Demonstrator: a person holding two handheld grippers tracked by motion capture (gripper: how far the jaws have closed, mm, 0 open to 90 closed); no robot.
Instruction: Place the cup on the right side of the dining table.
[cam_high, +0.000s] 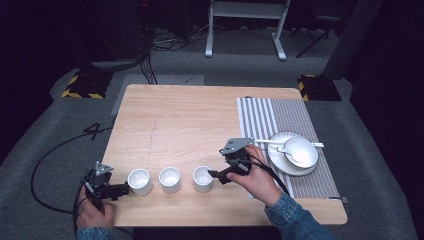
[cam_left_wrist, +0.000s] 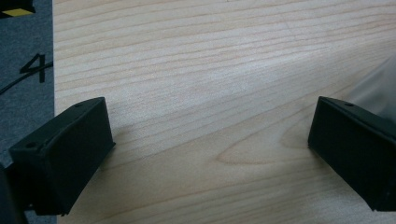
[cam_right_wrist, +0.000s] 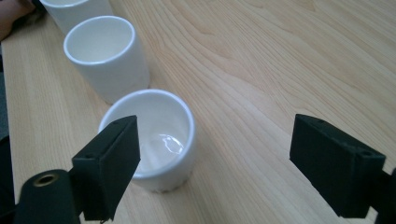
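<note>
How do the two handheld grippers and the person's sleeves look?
Both the left gripper and the right gripper are black with two blocky black jaws, a grey three-cornered plate on top and a trailing black cable. The person wears blue denim sleeves.

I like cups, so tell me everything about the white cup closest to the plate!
The cup is small, white and glossy, like glazed ceramic, with a round rim, straight sides and no handle. It stands upright and empty on the wooden table, at the right end of a row of three. The right claw is open beside it: one black jaw is in front of its rim, the other is apart over bare wood. I cannot tell whether the near jaw touches it.
</note>
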